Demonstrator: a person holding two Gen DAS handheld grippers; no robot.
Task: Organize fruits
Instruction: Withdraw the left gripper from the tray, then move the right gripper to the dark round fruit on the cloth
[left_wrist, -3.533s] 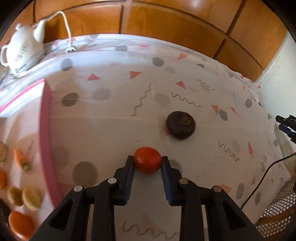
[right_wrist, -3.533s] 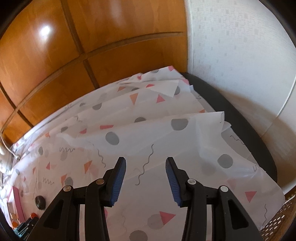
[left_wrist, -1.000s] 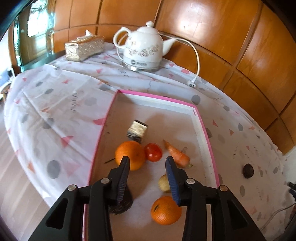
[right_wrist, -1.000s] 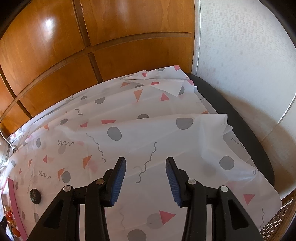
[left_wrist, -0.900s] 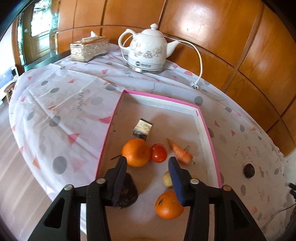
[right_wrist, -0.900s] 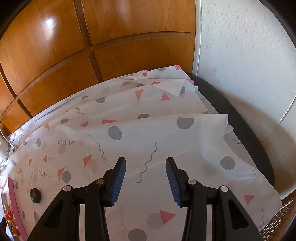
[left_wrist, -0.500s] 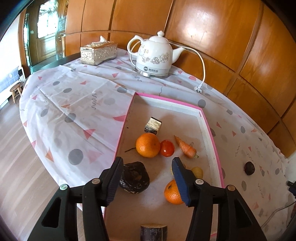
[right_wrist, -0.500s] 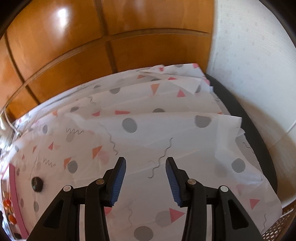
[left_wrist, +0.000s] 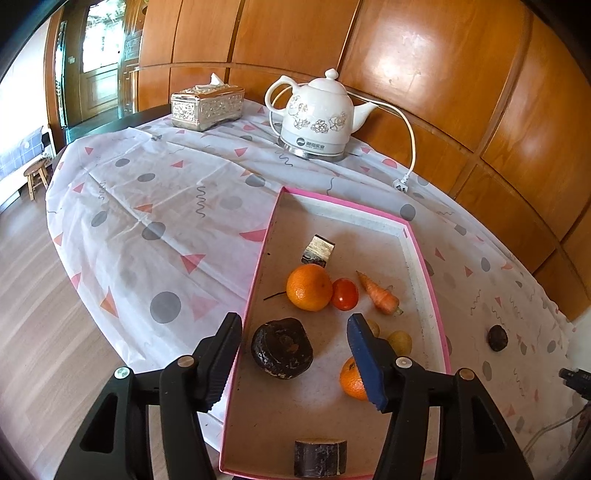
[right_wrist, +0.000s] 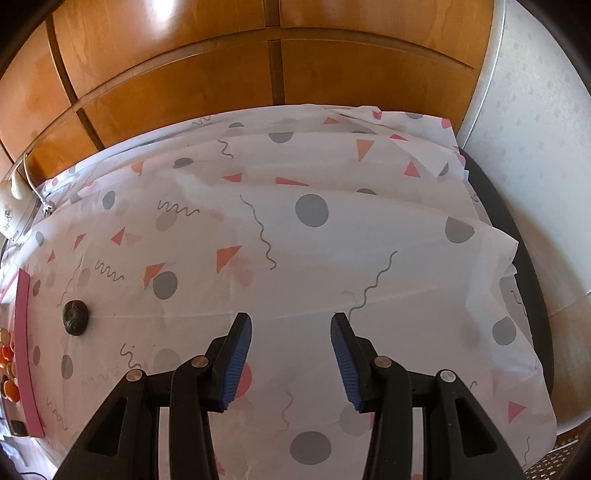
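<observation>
Fruit sorting, well advanced, one piece outstanding. Left tool (left_wrist: 293, 334): jaws have just been opening and stand moderately wide, nothing between the pads, poised over the near end of the pink-rimmed tray (left_wrist: 254, 280). Tray contents, left to right: large dark round fruit (left_wrist: 282, 348) near the left rim, just under the open jaws; dark block (left_wrist: 320, 457) at the near edge; gold-and-dark cube (left_wrist: 317, 250) farther back; large orange (left_wrist: 309, 287) touching the red tomato (left_wrist: 344, 294); carrot (left_wrist: 378, 292) just beside the tomato; second orange (left_wrist: 352, 377) partly behind the right finger; small yellow fruit (left_wrist: 400, 340) near the right rim, with another hidden in part by that finger. The tomato counts as delivered. Outside the tray, to its right on the patterned cloth of the counter (left_wrist: 155, 206): small dark round fruit (left_wrist: 496, 336), alone, well apart from the tray wall; judged the remaining item. Right tool (right_wrist: 291, 360): jaws partly open, empty, over bare cloth; the same dark fruit (right_wrist: 75, 317) lies far to its left, near the tray's pink wall (right_wrist: 23, 343). Unrelated, at the back: white kettle (left_wrist: 316, 122), tissue box (left_wrist: 207, 105).
</observation>
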